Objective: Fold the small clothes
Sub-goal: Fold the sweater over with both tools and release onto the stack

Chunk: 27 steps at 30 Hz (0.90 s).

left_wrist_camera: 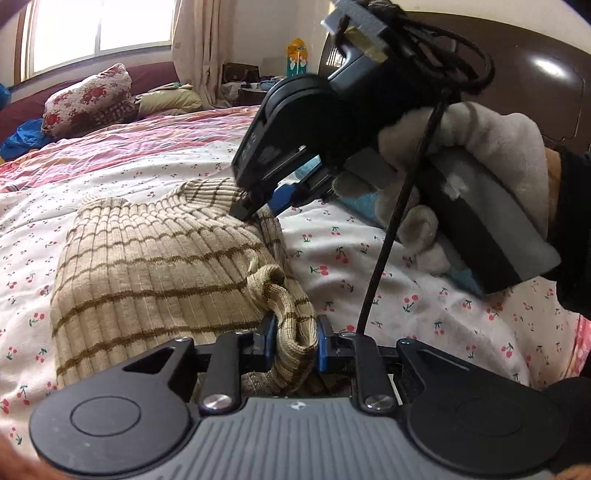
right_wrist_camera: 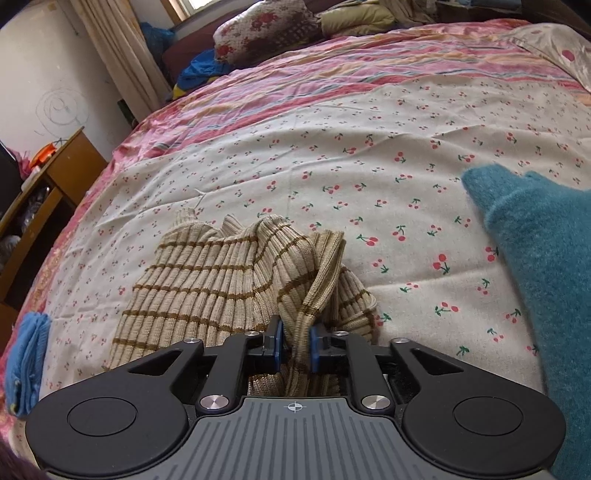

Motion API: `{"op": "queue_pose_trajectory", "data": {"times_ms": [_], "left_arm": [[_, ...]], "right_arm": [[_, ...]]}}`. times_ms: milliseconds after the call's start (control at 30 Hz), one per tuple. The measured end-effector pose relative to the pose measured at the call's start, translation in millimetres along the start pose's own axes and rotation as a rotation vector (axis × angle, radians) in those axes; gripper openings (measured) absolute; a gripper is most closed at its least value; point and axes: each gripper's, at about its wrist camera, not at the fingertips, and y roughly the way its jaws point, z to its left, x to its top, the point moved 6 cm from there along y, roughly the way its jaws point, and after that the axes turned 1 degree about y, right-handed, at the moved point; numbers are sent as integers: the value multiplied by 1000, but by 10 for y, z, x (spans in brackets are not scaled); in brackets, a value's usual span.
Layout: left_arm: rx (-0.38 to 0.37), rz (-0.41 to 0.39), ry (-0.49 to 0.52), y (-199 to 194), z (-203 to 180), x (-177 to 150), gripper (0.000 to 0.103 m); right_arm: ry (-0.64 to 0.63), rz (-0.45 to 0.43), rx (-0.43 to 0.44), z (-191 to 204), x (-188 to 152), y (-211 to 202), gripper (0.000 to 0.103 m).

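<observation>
A beige ribbed knit garment with brown stripes (left_wrist_camera: 155,266) lies bunched on the cherry-print bed cover (left_wrist_camera: 424,295). My left gripper (left_wrist_camera: 295,343) is shut on a bunched edge of it near the bottom of the left wrist view. My right gripper (left_wrist_camera: 258,206), held by a gloved hand, pinches the garment's far edge in that same view. In the right wrist view, my right gripper (right_wrist_camera: 295,347) is shut on a fold of the same garment (right_wrist_camera: 207,280), which spreads ahead and to the left of it.
A teal fuzzy garment (right_wrist_camera: 535,266) lies at the right. A folded blue cloth (right_wrist_camera: 27,362) sits at the bed's left edge. Floral pillows (right_wrist_camera: 266,26) and bedding lie at the head. A wooden cabinet (right_wrist_camera: 55,173) stands left of the bed.
</observation>
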Motion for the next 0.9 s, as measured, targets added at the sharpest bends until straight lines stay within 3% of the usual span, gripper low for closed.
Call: {"op": "queue_pose_trajectory", "data": {"times_ms": [200,400,500,633,800,900], "left_arm": [[-44,-12,-39,-179,48,6,40],[-56,-14,-34,-386,90,-50,43],[-52,-15,-36,-510,160,-76,43],[-14,-5,-43,-627,303,-108,43],[43,13,-72,-640,454,-116,44],[75,31,-75,-605,507,-115,44]], "right_arm": [[18,-40,3,-20,-43,-217,19],[4,-54,55,104,-197,-485,19],[-6,-35,105,204,-343,-576,24],[-17,19,155,314,-592,-609,26],[-37,85,149,337,-847,-479,26],[-81,85,88,316,-943,-407,15]]}}
